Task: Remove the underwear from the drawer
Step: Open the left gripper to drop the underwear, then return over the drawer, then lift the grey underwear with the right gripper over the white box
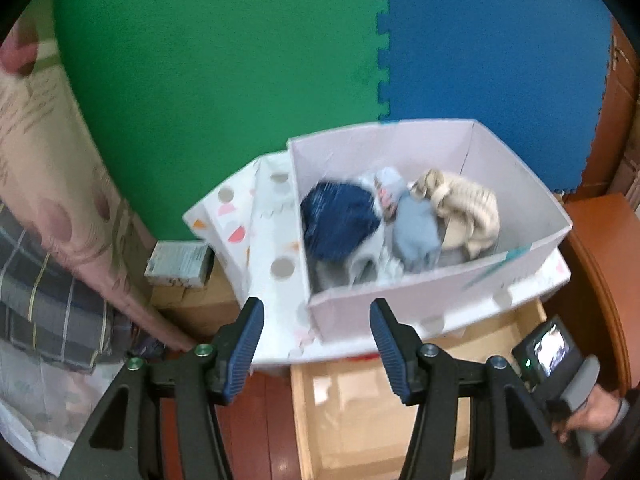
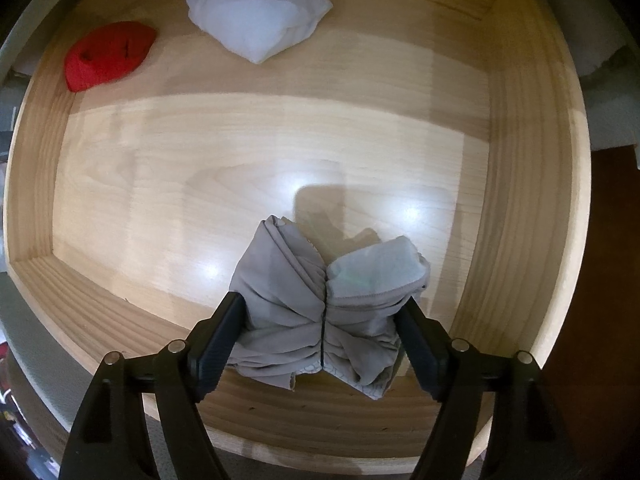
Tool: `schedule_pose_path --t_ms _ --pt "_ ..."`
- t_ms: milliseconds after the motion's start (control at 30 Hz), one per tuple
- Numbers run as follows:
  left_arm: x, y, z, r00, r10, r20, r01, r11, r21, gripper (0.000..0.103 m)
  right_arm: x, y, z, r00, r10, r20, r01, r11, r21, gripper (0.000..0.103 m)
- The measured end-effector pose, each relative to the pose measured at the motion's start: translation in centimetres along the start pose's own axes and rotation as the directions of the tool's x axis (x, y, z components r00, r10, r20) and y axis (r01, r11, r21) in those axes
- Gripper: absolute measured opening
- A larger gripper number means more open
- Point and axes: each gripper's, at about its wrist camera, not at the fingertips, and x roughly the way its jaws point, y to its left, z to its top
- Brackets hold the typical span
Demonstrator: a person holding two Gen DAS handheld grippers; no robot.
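Note:
In the right wrist view, my right gripper [image 2: 320,304] points down into a pale wooden drawer [image 2: 532,200]. Its pads press on both sides of a bunched grey pair of underwear [image 2: 288,304] near the drawer's front wall. A folded white garment [image 2: 256,12] and a red one [image 2: 108,56] lie at the drawer's far end. In the left wrist view, my left gripper [image 1: 316,308] is open and empty, just in front of a white cardboard box [image 1: 400,304]. The box holds dark blue [image 1: 336,220], light blue [image 1: 416,236] and beige [image 1: 468,204] clothes.
The box sits over the open drawer [image 1: 360,420] of a red-brown wooden cabinet [image 1: 596,248]. A hand [image 1: 592,416] holds the other tool with its small screen [image 1: 552,350] at lower right. Green [image 1: 220,80] and blue [image 1: 500,48] foam mats stand behind. A person's checked clothing [image 1: 48,292] is at left.

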Motion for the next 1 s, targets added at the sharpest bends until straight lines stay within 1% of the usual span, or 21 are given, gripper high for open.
schedule_pose_path --t_ms 100,167,233,367,467,567,633,733,833,900,933,1000 --pt "0.6 0.8 -2.3 0.999 -0.003 -0.033 0.002 1.0 -0.028 0.056 0.1 0.2 0.1 1.0 -0.013 -0.011 0.013 1.0 -0.009 0.075" --pt "1.3 1.1 -3.7 0.998 0.014 -0.053 -0.016 0.999 -0.035 0.056 0.2 0.0 0.1 1.0 -0.019 -0.019 0.019 1.0 -0.014 0.076" --pt "2.3 1.2 -5.4 0.996 0.026 -0.08 -0.03 0.998 -0.046 0.056 0.3 -0.1 0.0 0.999 -0.025 -0.027 0.025 0.999 -0.02 0.077" --pt "4.5 1.3 -8.4 0.99 0.022 -0.136 -0.035 0.995 -0.09 0.056 0.4 -0.4 -0.3 0.998 -0.042 -0.044 0.04 0.999 -0.032 0.08" --pt "5.9 0.8 -10.5 0.986 0.024 -0.162 -0.047 0.99 -0.136 0.056 0.6 -0.7 -0.6 0.997 -0.054 -0.06 0.052 0.998 -0.039 0.083" --pt "7.0 0.1 -12.1 0.984 0.028 -0.176 -0.055 0.987 -0.151 0.056 0.9 -0.7 -0.8 0.995 -0.064 -0.074 0.061 0.997 -0.043 0.084" --pt "7.7 -0.7 -13.4 0.982 0.039 -0.183 -0.066 0.987 -0.145 0.056 0.9 -0.7 -0.9 0.995 -0.067 -0.078 0.063 0.997 -0.043 0.084" --pt "8.6 -1.5 -14.5 0.98 0.026 -0.198 -0.058 0.986 -0.159 0.056 1.4 -0.3 -0.3 0.994 -0.068 -0.091 0.064 0.997 -0.044 0.086" --pt "9.4 -1.7 -15.4 0.975 0.008 -0.22 -0.051 0.98 -0.19 0.056 2.1 1.2 0.7 0.992 -0.071 -0.107 0.068 0.997 -0.036 0.087" --pt "9.9 -1.7 -16.0 0.972 0.017 -0.235 -0.066 0.977 -0.204 0.056 2.5 1.4 0.9 0.991 -0.074 -0.112 0.072 0.997 -0.027 0.087" --pt "10.0 -1.7 -16.1 0.969 0.017 -0.245 -0.071 0.975 -0.212 0.056 1.8 1.9 1.6 0.99 -0.076 -0.119 0.074 0.997 -0.019 0.088" --pt "9.8 -1.4 -16.1 0.973 0.025 -0.23 -0.078 0.971 -0.226 0.056 2.2 2.1 2.4 0.989 -0.077 -0.128 0.076 0.997 -0.01 0.088"
